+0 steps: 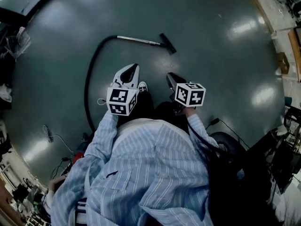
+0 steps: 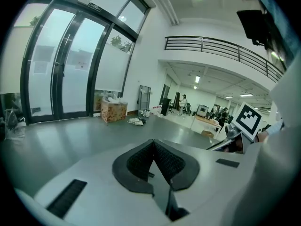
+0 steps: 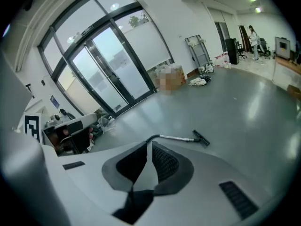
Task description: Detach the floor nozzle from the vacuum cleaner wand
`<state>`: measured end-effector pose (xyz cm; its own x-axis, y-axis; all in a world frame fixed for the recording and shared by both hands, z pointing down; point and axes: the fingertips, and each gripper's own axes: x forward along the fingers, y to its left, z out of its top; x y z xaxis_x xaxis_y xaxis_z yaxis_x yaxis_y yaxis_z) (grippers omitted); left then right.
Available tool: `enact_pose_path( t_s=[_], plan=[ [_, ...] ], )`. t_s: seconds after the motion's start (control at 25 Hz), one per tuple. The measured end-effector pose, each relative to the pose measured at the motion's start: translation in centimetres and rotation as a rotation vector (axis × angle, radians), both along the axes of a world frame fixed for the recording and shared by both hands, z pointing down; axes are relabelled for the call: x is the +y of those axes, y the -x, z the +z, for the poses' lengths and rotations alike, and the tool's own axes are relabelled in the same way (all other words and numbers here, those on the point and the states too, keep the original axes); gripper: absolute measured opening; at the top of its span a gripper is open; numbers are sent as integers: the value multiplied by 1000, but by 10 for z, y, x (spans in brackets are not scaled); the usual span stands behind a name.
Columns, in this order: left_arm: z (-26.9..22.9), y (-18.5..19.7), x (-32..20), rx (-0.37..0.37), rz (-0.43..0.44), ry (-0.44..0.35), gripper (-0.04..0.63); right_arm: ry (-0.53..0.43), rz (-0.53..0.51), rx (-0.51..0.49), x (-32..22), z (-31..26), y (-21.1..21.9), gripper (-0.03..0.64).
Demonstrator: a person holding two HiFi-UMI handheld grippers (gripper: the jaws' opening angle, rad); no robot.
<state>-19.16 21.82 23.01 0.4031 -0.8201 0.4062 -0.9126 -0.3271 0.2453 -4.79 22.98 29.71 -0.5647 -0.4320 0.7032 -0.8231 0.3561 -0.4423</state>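
Observation:
The vacuum's metal wand point(image 1: 138, 40) lies on the grey floor ahead of me, with the black floor nozzle point(image 1: 168, 43) on its right end and a black hose point(image 1: 90, 74) curving off its left end back toward me. My left gripper point(image 1: 135, 67) and right gripper point(image 1: 170, 76) are held side by side in the air well short of the wand, both shut and empty. In the right gripper view the wand point(image 3: 176, 137) and nozzle point(image 3: 201, 138) lie beyond the shut right gripper point(image 3: 149, 147). The left gripper point(image 2: 154, 145) faces the hall; the vacuum is outside its view.
Tall glass doors point(image 2: 61, 65) and a cardboard box point(image 2: 113, 111) stand far off. A cable point(image 1: 51, 135) trails on the floor at the left. A dark round object point(image 1: 228, 146) sits at my right side. Benches and clutter line the room's edges.

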Motion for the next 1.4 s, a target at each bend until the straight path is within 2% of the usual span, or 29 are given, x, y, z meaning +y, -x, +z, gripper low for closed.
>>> enact_pose_path(
  t_s=[0.36, 0.52, 0.68, 0.84, 1.0, 1.08, 1.16, 1.32, 1.4],
  plan=[
    [13, -3, -65, 30, 57, 37, 6, 59, 96, 58, -30, 7, -24, 38],
    [20, -15, -84, 32, 73, 54, 6, 75, 103, 60, -49, 14, -37, 38],
    [18, -34, -108, 75, 104, 56, 6, 77, 102, 42, -82, 17, -50, 38],
    [18, -46, -141, 50, 82, 57, 6, 61, 72, 26, -129, 13, -60, 38],
    [20, -62, -176, 100, 33, 87, 6, 38, 53, 19, -175, 7, -81, 38],
    [21, -76, -189, 109, 39, 98, 6, 36, 55, 14, -191, 8, -95, 38],
    [26, -90, -202, 72, 64, 101, 6, 40, 55, 12, -205, 14, -109, 38],
    [51, -106, -223, -75, 138, 130, 8, 59, 41, 5, -226, 33, -122, 38],
    [67, -108, -236, -124, 174, 155, 8, 71, 34, -1, -234, 44, -122, 38]
  ],
)
